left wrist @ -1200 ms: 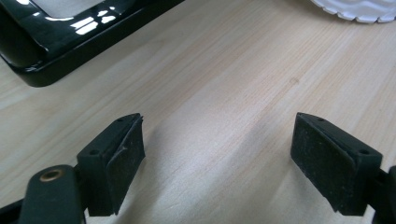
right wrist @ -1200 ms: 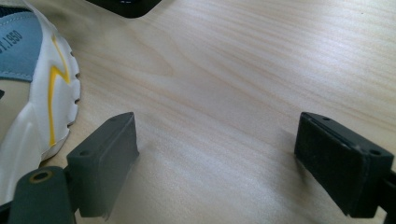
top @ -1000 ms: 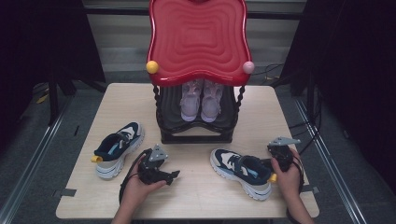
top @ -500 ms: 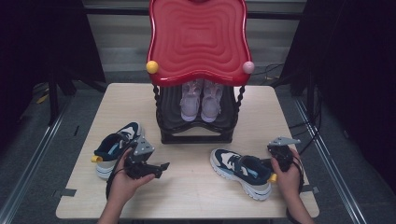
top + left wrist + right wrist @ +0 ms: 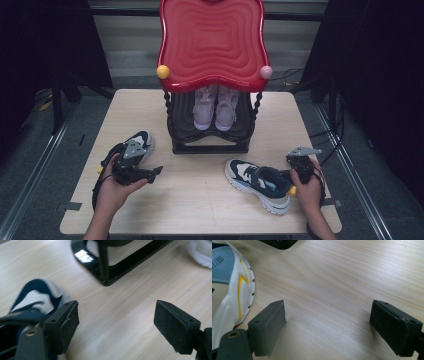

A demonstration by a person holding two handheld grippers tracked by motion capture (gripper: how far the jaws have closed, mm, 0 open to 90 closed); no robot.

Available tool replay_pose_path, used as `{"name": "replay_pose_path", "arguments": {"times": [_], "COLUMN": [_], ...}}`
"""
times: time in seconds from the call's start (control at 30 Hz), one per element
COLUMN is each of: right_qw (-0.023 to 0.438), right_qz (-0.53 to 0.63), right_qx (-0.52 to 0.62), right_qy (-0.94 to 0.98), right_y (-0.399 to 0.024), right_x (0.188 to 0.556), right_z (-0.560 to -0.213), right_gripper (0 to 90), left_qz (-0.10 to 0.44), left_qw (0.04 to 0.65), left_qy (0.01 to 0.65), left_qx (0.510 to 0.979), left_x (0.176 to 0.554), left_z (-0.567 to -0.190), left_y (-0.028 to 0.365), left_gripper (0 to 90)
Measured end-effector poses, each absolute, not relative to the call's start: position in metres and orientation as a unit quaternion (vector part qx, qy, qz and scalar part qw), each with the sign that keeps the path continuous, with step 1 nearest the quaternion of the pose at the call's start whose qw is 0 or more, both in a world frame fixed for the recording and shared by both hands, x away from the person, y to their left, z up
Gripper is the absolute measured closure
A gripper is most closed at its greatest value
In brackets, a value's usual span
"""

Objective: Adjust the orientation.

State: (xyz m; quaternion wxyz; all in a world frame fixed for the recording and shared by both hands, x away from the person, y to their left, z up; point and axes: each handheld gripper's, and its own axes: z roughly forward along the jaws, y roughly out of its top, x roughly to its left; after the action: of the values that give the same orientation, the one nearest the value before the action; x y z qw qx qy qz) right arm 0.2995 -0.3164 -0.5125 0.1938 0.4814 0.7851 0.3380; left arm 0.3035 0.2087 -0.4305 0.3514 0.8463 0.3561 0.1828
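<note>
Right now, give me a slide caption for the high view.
Two hand-held grippers, left and right, open beside navy sneakers before a red-topped shoe rack.

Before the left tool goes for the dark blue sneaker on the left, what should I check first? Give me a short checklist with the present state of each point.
1. Left tool open: ok, jaws stand wide with nothing but table between them.
2. Left sneaker within the jaws: not ok, it lies beside and behind one jaw, outside the gap.
3. Right tool free: ok, jaws open, empty, beside the right sneaker.
4. Shelf space on the black rack: cannot tell; a pale purple pair already fills the middle of it.
5. Path from left sneaker to rack: ok, bare table between them.
6. Sneaker upright: ok, sole down on the table.
</note>
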Motion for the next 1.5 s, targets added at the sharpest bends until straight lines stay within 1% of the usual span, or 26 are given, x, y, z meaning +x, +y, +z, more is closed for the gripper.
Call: {"name": "replay_pose_path", "arguments": {"times": [0.2, 0.4, 0.5, 0.67, 0.7, 0.73, 0.87, 0.93, 1.17, 1.3, 1.37, 1.5], "right_qw": [0.194, 0.194, 0.194, 0.194, 0.194, 0.194, 0.194, 0.194, 0.193, 0.194, 0.195, 0.195], "right_qz": [0.338, 0.338, 0.338, 0.338, 0.338, 0.338, 0.338, 0.338, 0.338, 0.338, 0.338, 0.338], "right_qx": [0.481, 0.481, 0.481, 0.481, 0.481, 0.481, 0.482, 0.481, 0.483, 0.482, 0.481, 0.480], "right_qy": [0.785, 0.785, 0.785, 0.785, 0.785, 0.785, 0.785, 0.785, 0.785, 0.785, 0.785, 0.786], "right_y": [-0.316, -0.316, -0.317, -0.316, -0.316, -0.316, -0.316, -0.316, -0.316, -0.316, -0.316, -0.316], "right_x": [0.300, 0.300, 0.300, 0.300, 0.300, 0.300, 0.299, 0.299, 0.299, 0.299, 0.300, 0.300], "right_z": [-0.513, -0.513, -0.513, -0.513, -0.513, -0.513, -0.512, -0.513, -0.512, -0.512, -0.513, -0.513], "right_gripper": [12.7, 12.7, 12.7, 12.7, 12.8, 12.8, 12.8, 12.8, 12.8, 12.8, 12.8, 12.8], "left_qz": [0.196, 0.216, 0.200, 0.196, 0.194, 0.195, 0.197, 0.190, 0.182, 0.182, 0.186, 0.194], "left_qw": [0.342, 0.301, 0.278, 0.227, 0.213, 0.201, 0.200, 0.205, 0.214, 0.233, 0.227, 0.236], "left_qy": [0.369, 0.375, 0.388, 0.382, 0.378, 0.377, 0.395, 0.403, 0.433, 0.455, 0.456, 0.468], "left_qx": [0.842, 0.850, 0.856, 0.874, 0.880, 0.883, 0.875, 0.871, 0.856, 0.840, 0.840, 0.829], "left_x": [0.306, 0.307, 0.310, 0.315, 0.316, 0.318, 0.321, 0.324, 0.324, 0.324, 0.327, 0.334], "left_z": [-0.423, -0.419, -0.423, -0.431, -0.433, -0.434, -0.433, -0.433, -0.432, -0.431, -0.432, -0.432], "left_y": [0.223, 0.235, 0.240, 0.240, 0.239, 0.239, 0.243, 0.245, 0.238, 0.225, 0.218, 0.205], "left_gripper": [20.0, 22.2, 26.5, 40.0, 46.6, 50.1, 69.5, 75.4, 79.4, 79.6, 79.5, 79.5]}}
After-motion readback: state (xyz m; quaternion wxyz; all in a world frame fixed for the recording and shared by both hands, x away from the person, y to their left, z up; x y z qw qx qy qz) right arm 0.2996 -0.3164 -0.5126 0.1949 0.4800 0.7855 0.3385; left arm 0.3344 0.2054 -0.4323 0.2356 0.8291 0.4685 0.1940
